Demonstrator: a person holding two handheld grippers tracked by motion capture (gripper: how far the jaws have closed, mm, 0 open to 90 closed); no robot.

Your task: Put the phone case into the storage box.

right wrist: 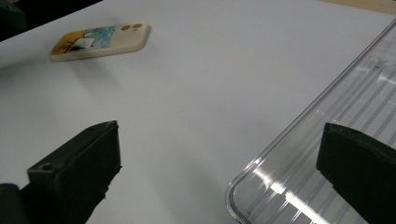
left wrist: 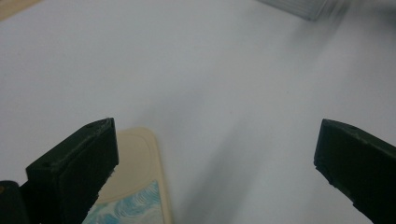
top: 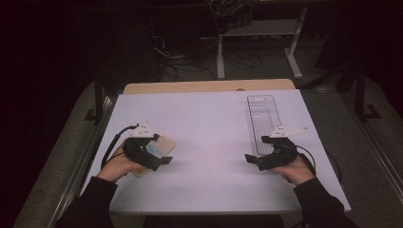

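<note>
Both forearms, in dark sleeves, come in from the near edge of the white worktop point(top: 209, 142) and rest low on it, each hand wrapped around its tool. The left tongs point(top: 161, 162) sit at the near left, pointing toward the middle of the worktop, directly over a cream phone case point(top: 164, 145) that lies flat beneath them; in the left gripper view the case's rounded corner, with a blue and white painted patch, shows just beside the left-hand jaw. Those jaws stand wide apart, with nothing between them. The right tongs point(top: 253, 160) sit at the near right, also pointing inward, their jaws likewise spread and empty. A long clear plastic tray point(top: 261, 118) with a ribbed floor lies just beyond them; in the right gripper view its near corner reaches in between the jaws. That view also shows the case's back: a sea-and-sky picture and two round cutouts. No lettering on it can be read.
</note>
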